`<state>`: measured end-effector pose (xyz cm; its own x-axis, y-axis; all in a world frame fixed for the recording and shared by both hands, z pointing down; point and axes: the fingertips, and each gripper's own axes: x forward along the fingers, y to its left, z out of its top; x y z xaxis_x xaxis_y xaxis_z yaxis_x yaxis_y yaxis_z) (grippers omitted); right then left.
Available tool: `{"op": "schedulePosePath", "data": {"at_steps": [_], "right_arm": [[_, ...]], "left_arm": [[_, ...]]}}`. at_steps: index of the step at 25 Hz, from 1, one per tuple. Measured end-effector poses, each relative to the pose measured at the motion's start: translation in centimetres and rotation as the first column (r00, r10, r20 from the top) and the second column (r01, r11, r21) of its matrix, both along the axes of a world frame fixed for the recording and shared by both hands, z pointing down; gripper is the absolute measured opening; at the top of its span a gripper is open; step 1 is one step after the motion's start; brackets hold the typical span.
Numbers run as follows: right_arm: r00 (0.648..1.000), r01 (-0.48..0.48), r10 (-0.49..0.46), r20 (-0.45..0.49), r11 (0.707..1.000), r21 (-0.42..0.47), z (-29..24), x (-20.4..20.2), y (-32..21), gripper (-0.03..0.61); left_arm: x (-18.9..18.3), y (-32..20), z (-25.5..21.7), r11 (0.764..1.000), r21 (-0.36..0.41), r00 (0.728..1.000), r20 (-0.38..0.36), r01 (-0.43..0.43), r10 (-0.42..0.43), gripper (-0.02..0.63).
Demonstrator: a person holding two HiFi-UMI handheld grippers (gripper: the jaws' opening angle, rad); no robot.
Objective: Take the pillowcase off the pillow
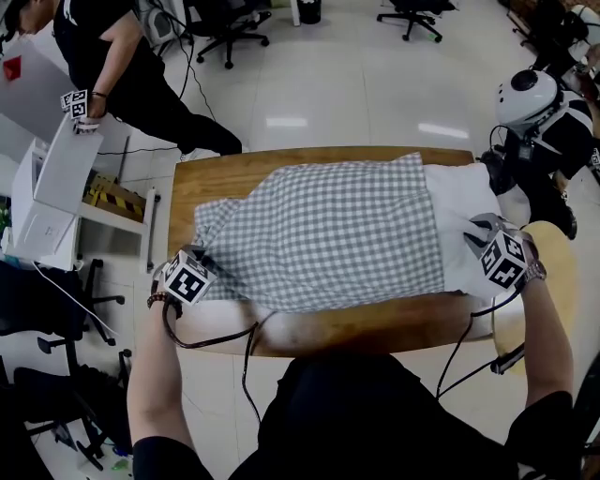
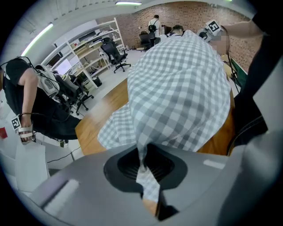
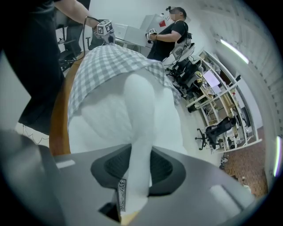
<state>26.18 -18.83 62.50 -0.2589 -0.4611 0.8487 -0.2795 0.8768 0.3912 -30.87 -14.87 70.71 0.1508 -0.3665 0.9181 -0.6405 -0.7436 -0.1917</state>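
Note:
A pillow lies along the wooden table (image 1: 375, 323). A grey checked pillowcase (image 1: 328, 230) covers its left and middle; the bare white pillow (image 1: 464, 220) sticks out at the right end. My left gripper (image 1: 210, 255) is at the case's near left corner, shut on a pinch of checked cloth (image 2: 146, 176) that runs taut between its jaws (image 2: 142, 165). My right gripper (image 1: 480, 232) is at the pillow's bare end; a raised fold of white pillow (image 3: 139, 132) passes between its jaws (image 3: 137, 176) and fills the gap.
Another person in black stands at the far left, holding a gripper (image 1: 75, 101) by a white cart (image 1: 56, 187). Office chairs (image 1: 225, 28) stand behind the table. A white and black machine (image 1: 530, 98) and a round wooden stool (image 1: 553, 272) are at the right. Cables (image 1: 248, 342) hang off the front edge.

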Motion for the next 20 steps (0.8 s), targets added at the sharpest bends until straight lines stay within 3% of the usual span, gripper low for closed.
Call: {"op": "schedulePosePath", "data": {"at_steps": [2, 9, 14, 20], "right_arm": [[1.000, 0.015, -0.015, 0.004, 1.000, 0.003, -0.6, -0.4, 0.4, 0.149], [0.996, 0.078, -0.076, 0.044, 0.996, -0.041, -4.8, -2.6, 1.9, 0.258], [0.986, 0.149, -0.145, 0.081, 0.988, -0.047, -7.6, -5.7, 2.3, 0.319], [0.982, 0.189, -0.187, 0.032, 0.978, -0.090, -4.6, -7.7, 1.4, 0.344]], "left_arm": [[1.0, 0.1, -0.4, 0.999, 0.007, 0.999, -0.009, -0.036, 0.036, 0.084], [5.2, -0.3, -3.4, 0.985, 0.014, 0.984, -0.047, -0.174, 0.174, 0.302], [9.4, -0.6, -5.1, 0.959, 0.019, 0.956, -0.072, -0.284, 0.284, 0.354], [13.3, -0.9, -3.9, 0.922, -0.021, 0.922, -0.048, -0.386, 0.384, 0.374]]}}
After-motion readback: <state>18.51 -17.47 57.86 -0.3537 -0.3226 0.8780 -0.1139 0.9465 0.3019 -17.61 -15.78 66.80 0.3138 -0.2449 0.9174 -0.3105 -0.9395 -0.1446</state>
